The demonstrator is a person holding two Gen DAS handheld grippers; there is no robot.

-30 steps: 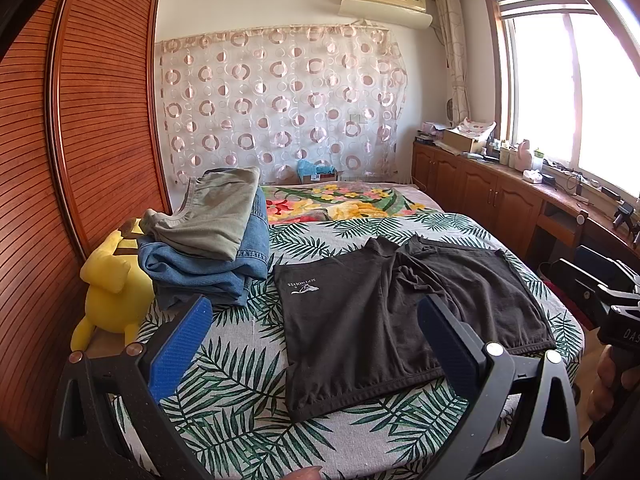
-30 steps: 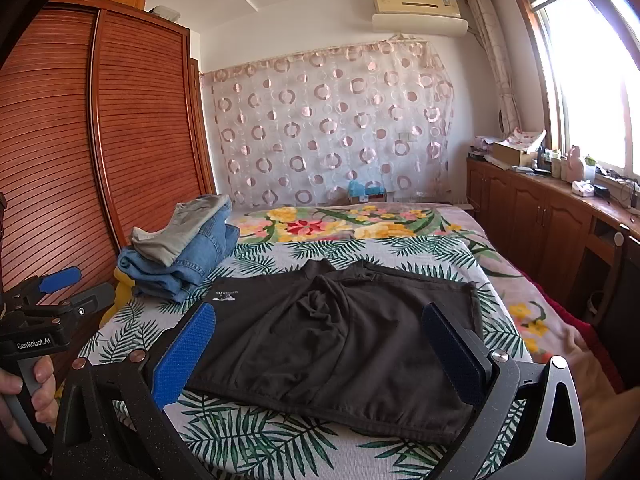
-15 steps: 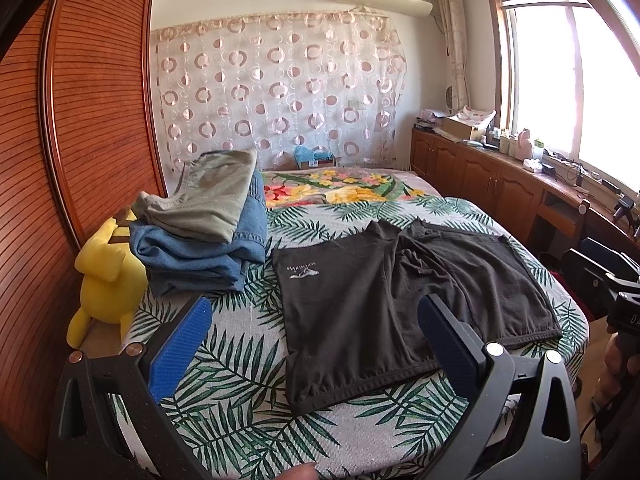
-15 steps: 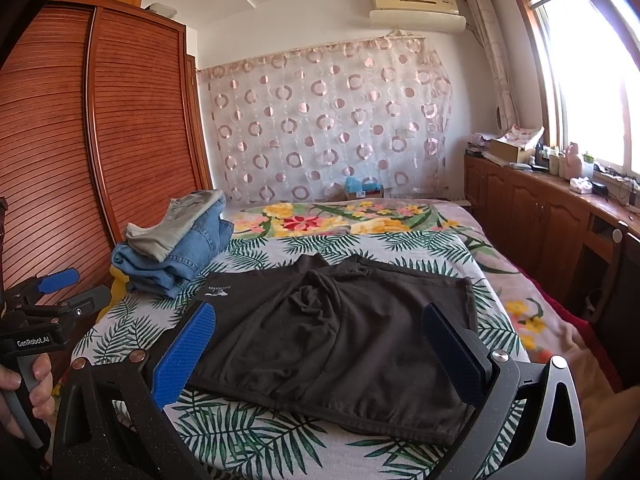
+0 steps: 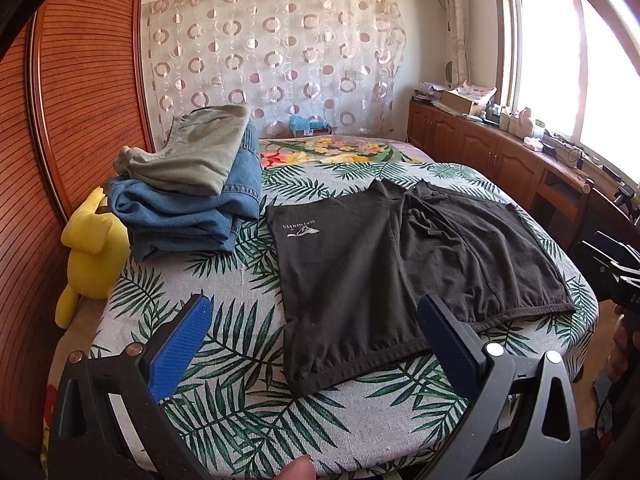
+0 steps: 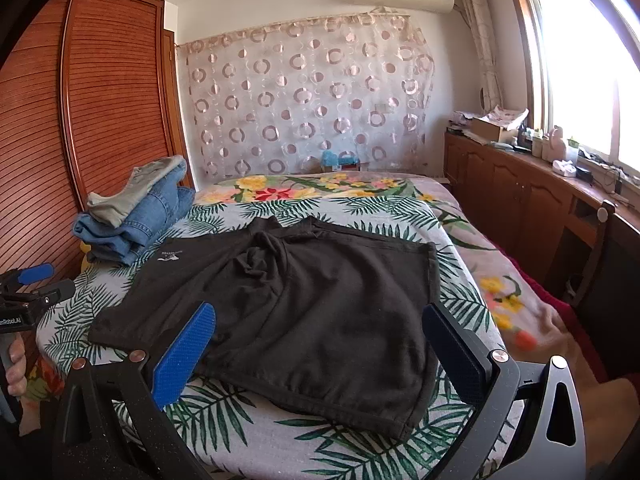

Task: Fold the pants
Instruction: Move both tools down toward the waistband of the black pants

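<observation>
Two tools, both spread wide and holding nothing, are what I have over the near edge of the bed (image 5: pixel 248 432). The black shorts (image 5: pixel 384 280) lie flat on the palm-leaf bedspread, waistband toward that near edge and the leg openings toward the far end, so I judge they are laid out for a first fold that has not started. My left tool (image 5: pixel 312 332) hangs above the waistband's left end, close to the near left corner of the garment; my right tool (image 6: pixel 316 344) hangs over the waistband's right part. That split suits a grab on each end, I think. Cloth is bunched at the crotch (image 6: pixel 260 256), which may wrinkle the fold. A stack of folded jeans (image 5: pixel 188 216) with grey-green trousers (image 5: pixel 196 156) on top sits by the bed's left edge, apart from the shorts, likely finished pieces. A yellow plush toy (image 5: pixel 90 248) is wedged beside the bed's left edge.
</observation>
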